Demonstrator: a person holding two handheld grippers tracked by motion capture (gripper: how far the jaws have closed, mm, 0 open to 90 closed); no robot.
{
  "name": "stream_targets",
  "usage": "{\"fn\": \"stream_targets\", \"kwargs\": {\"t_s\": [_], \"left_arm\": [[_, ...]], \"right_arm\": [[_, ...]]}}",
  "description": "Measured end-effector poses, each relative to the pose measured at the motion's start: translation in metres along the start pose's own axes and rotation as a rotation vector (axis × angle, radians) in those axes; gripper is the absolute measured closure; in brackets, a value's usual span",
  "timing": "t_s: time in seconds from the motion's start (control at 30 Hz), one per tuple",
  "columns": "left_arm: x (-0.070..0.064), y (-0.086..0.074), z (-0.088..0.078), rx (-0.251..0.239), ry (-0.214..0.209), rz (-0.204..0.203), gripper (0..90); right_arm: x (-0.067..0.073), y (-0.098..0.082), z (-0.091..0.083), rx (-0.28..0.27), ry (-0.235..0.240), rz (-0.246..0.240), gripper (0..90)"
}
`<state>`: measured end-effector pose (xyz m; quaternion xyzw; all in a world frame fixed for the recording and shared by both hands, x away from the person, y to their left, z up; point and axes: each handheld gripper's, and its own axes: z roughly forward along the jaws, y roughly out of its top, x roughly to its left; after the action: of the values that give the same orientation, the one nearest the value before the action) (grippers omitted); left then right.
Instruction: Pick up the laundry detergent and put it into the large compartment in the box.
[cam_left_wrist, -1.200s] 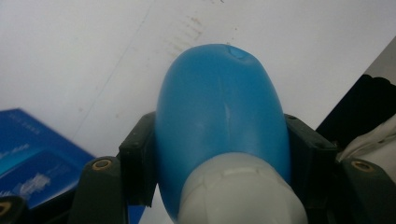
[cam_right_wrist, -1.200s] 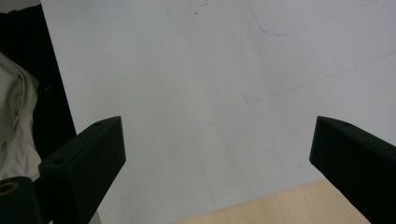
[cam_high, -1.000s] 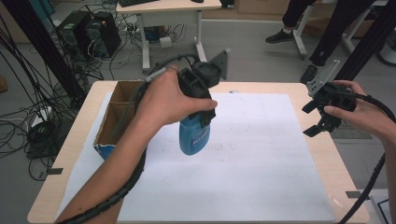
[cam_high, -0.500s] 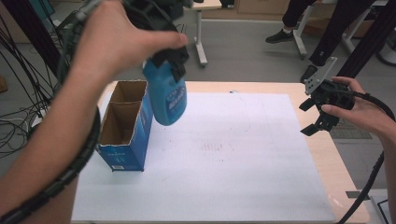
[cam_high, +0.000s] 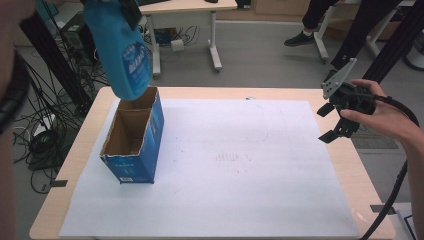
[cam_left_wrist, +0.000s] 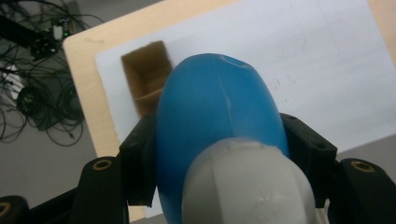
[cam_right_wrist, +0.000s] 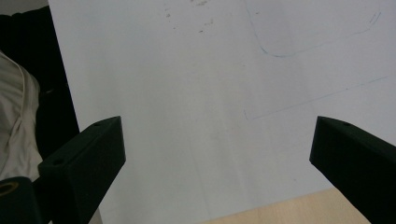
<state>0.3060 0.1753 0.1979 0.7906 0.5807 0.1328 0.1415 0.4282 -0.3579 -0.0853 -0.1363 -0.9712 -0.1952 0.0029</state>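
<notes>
Above box (cam_high: 134, 135), bottle (cam_high: 119, 50) base-down, upright.

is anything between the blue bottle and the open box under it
Nothing visible. The blue bottle, held by the left gripper, hangs above the open box, whose brown inside looks bare.

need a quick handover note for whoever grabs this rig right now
Left hand-held gripper: shut on the blue bottle, held in the air above the far end of the open blue carton.
Right hand-held gripper: open, holding nothing, over the right edge of the white sheet.
Carton stands upright on the sheet at the left of the table, top open; its inside looks bare.
Done: bottle gripped and raised.
Left: probably lower the bottle into the carton and release.
</notes>
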Motion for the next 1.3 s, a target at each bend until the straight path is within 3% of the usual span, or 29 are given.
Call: {"fn": "stream_targets", "kwargs": {"t_s": [0.1, 0.13, 0.2, 0.3, 0.33, 0.4, 0.43, 0.6, 0.83, 1.13, 1.3], "left_arm": [[0.013, -0.004, -0.010, -0.016, 0.020, -0.065, 38.0], [0.013, -0.004, -0.010, -0.016, 0.020, -0.065, 38.0], [0.026, -0.008, -0.007, -0.025, 0.018, -0.113, 38.0], [0.042, -0.012, 0.003, -0.019, 0.020, -0.169, 38.0], [0.042, -0.012, 0.003, -0.019, 0.020, -0.169, 38.0], [0.054, -0.015, 0.015, -0.008, 0.028, -0.216, 38.0], [0.054, -0.015, 0.015, -0.008, 0.028, -0.216, 38.0], [0.071, -0.023, 0.038, -0.011, 0.024, -0.297, 38.0], [0.076, -0.022, 0.066, -0.001, 0.013, -0.347, 38.0], [0.073, -0.021, 0.093, 0.001, 0.033, -0.363, 37.9], [0.079, -0.024, 0.110, 0.010, 0.016, -0.368, 38.0]], "right_arm": [[-0.001, 0.003, 0.000, -0.002, 0.003, -0.004, 3.3], [-0.001, 0.005, 0.000, 0.002, 0.003, -0.006, 3.3], [-0.001, 0.006, 0.001, 0.001, 0.004, -0.009, 3.3], [0.000, 0.007, 0.001, 0.006, 0.006, -0.004, 3.3], [0.000, 0.007, 0.001, 0.006, 0.006, -0.004, 3.3], [0.000, 0.009, 0.002, 0.017, 0.008, -0.001, 3.4], [0.000, 0.009, 0.002, 0.017, 0.008, -0.001, 3.4], [0.002, 0.008, -0.001, 0.009, 0.003, -0.003, 3.3], [0.005, 0.009, 0.001, 0.012, 0.010, -0.020, 3.4], [0.004, 0.007, 0.004, 0.005, 0.017, -0.027, 3.4], [0.003, 0.007, 0.004, 0.007, 0.017, -0.030, 3.3]]}}
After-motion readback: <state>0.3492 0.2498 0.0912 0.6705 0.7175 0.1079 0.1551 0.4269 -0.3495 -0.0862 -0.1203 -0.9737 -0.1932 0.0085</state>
